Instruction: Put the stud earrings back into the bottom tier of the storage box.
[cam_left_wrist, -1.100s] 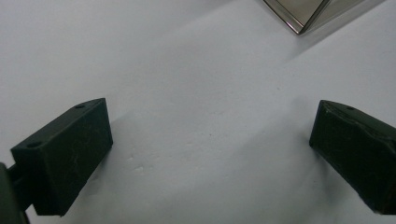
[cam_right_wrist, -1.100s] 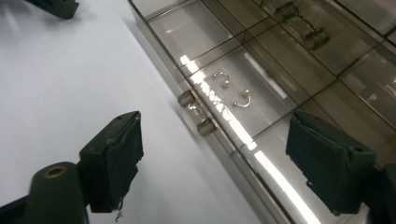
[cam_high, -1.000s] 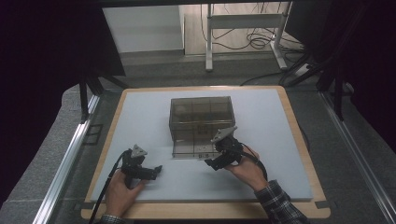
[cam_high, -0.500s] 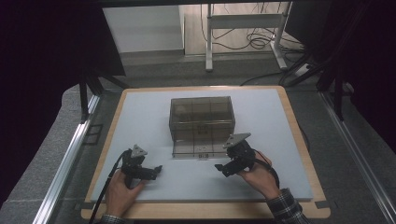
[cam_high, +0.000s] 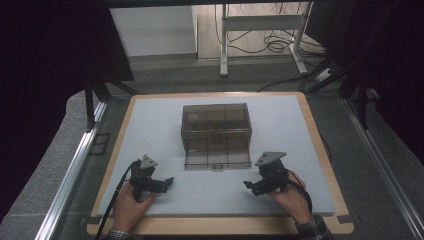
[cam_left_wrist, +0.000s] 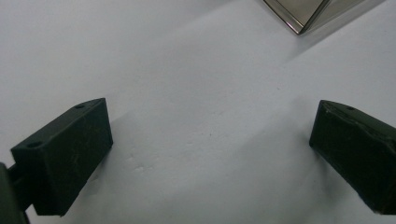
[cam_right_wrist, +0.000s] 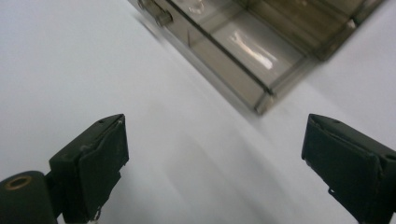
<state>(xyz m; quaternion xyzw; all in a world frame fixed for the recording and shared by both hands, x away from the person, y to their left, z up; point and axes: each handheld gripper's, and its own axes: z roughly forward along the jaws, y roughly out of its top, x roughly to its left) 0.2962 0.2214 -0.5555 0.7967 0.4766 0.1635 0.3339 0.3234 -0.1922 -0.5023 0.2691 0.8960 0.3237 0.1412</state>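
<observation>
Smoky clear drawer box (cam_high: 216, 131) mid-table (cam_high: 150, 125), bottom drawer (cam_high: 217, 159) pulled out; left gripper (cam_high: 169, 181) and right gripper (cam_high: 247, 184) both released, jaws wide, empty, near the front edge

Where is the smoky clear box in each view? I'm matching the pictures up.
High view: clear box at table centre, beyond both grippers.
Left gripper view: one corner at top right.
Right gripper view: its pulled-out drawer across the top.
Shared landmark: white tabletop.
</observation>
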